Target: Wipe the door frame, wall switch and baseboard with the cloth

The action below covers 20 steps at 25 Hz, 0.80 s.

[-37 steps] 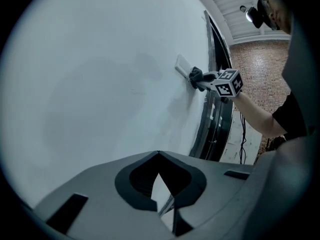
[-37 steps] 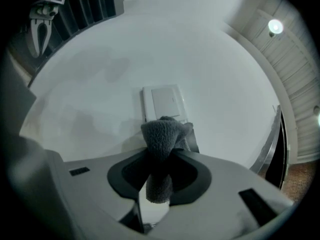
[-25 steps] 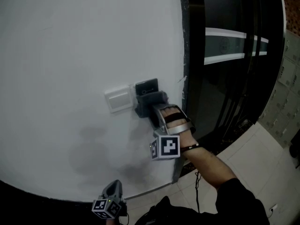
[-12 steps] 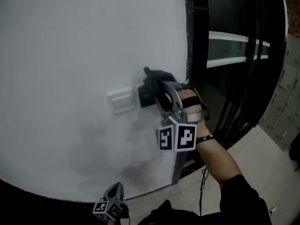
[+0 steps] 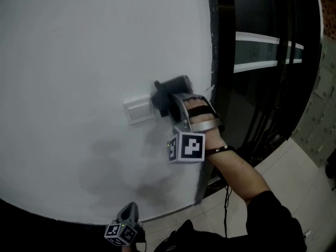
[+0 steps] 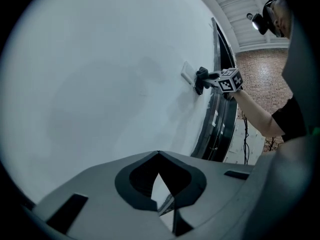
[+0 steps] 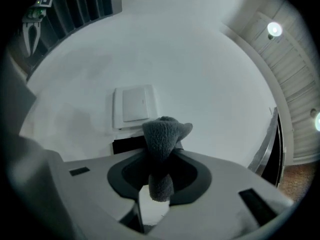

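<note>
My right gripper [image 5: 169,103] is shut on a dark grey cloth [image 5: 170,93] and presses it against the white wall, over the dark panel beside the white wall switch [image 5: 139,111]. In the right gripper view the cloth [image 7: 162,141] sticks up between the jaws, the switch [image 7: 132,105] sits just beyond it, and a strip of the dark panel [image 7: 127,145] shows under it. The black door frame [image 5: 213,62] runs just right of the cloth. My left gripper [image 5: 128,210] hangs low by the wall's foot, shut and holding nothing; its tips [image 6: 159,153] meet in its own view.
A dark glass door [image 5: 262,77] with pale stripes stands right of the frame. Tiled floor [image 5: 294,167] lies at the lower right, and a cable [image 5: 226,214] hangs near it. The white wall [image 5: 79,51] fills the left. The left gripper view shows my right gripper [image 6: 201,80] on the wall.
My right gripper carried the cloth up from just under the dark panel onto it, then slightly left toward the white switch. The left gripper stayed low.
</note>
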{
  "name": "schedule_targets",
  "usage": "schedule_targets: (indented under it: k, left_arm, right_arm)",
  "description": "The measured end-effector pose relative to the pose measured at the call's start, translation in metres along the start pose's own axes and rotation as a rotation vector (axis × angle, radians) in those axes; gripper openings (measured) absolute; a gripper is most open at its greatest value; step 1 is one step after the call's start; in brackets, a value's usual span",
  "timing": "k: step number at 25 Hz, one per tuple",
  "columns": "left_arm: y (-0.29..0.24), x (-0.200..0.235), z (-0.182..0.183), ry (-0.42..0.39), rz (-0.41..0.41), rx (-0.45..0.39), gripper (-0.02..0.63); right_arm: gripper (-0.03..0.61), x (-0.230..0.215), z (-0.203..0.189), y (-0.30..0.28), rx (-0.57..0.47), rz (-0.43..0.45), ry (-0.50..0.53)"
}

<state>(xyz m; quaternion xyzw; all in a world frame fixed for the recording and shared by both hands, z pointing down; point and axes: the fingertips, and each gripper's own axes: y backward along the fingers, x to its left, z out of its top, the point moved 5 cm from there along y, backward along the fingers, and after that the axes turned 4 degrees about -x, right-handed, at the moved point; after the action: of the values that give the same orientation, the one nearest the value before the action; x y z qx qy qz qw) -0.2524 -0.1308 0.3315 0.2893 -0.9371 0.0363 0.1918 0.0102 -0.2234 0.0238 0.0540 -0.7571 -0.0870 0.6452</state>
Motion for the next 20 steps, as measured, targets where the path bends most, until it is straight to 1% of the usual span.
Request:
schedule_targets:
  k: [3,5,9,12,16,20]
  left_arm:
    - [-0.001,0.002,-0.003,0.01,0.013,0.01,-0.009]
    - [-0.002,0.001,-0.005,0.013,0.007,0.014,-0.008]
    - [-0.005,0.0,-0.008,0.007,0.002,0.029,-0.009]
    - [-0.008,-0.002,-0.01,-0.002,-0.002,0.044,-0.009]
    - [-0.011,-0.007,-0.008,-0.001,-0.018,0.047,-0.008]
    - [-0.012,-0.013,-0.009,-0.014,-0.031,0.056,-0.008]
  right_arm:
    - [0.095,0.002,0.002,0.0,0.011,0.012,-0.019]
    - [0.095,0.008,0.001,0.002,0.007,0.027,-0.027]
    - [0.095,0.028,-0.002,0.006,0.0,0.049,-0.011]
    - [0.095,0.039,-0.005,0.009,-0.002,0.072,-0.024]
    - [0.095,0.046,-0.007,0.011,0.0,0.084,-0.015]
    - [0.095,0.052,-0.009,0.013,-0.002,0.103,-0.029]
